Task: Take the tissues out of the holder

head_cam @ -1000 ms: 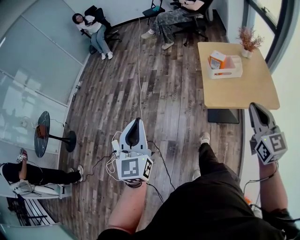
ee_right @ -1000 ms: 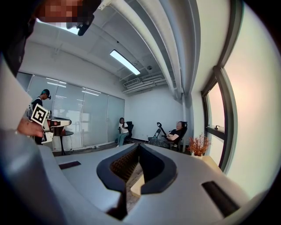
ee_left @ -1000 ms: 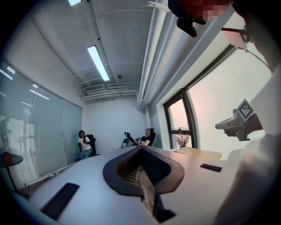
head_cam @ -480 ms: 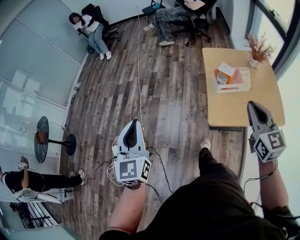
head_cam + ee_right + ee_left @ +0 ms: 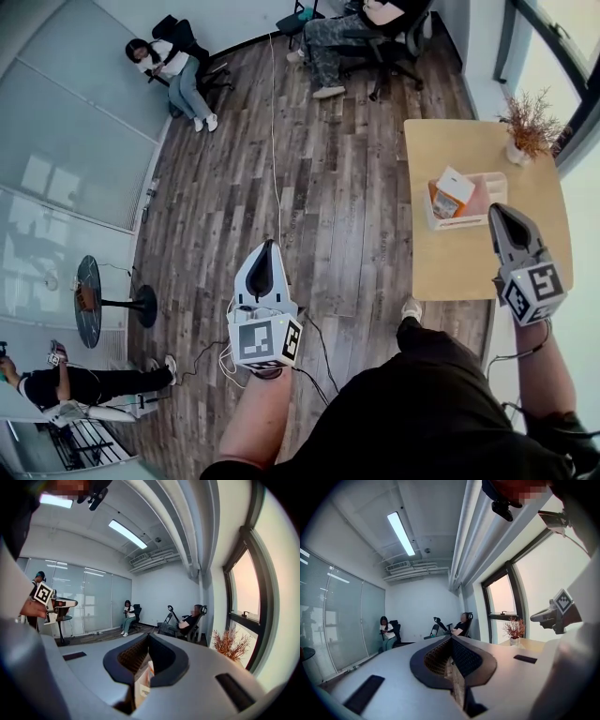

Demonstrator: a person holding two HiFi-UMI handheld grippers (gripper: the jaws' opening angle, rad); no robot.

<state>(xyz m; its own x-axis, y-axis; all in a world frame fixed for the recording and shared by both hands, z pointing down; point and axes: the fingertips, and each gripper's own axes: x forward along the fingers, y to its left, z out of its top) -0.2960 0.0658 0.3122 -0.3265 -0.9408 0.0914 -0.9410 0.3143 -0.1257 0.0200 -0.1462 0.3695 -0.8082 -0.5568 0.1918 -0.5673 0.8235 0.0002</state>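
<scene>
Part of the holder [image 5: 457,222] is covered in the head view. The right gripper [image 5: 494,212] overlaps its right end, and we cannot tell whether the fingers touch the rim or hang above it. In the right gripper view we see only a narrow orange and white strip of the tissues [image 5: 450,192], through the slot behind the fingertips. The holder around them is hidden by the gripper's grey body. In the left gripper view we cannot find the holder. Only the dried plant [image 5: 527,122] and a sliver of the tabletop [image 5: 459,272] show past that gripper's shell. Print on the pack is too small for us to read, and we cannot identify a pinkish patch [image 5: 480,199] inside the holder, right of the pack.

The tissues are a boxy pack with an orange side and a white top. It stands tilted in the left half of the holder and rises above its rim. The holder is a white open tray on the tabletop, with the plant beyond it.

The right fingers are pressed together and grip nothing. The left gripper [image 5: 271,246] is well to the left of the holder, over the wooden floor [image 5: 328,187], its fingers likewise closed tip to tip with nothing between them.
</scene>
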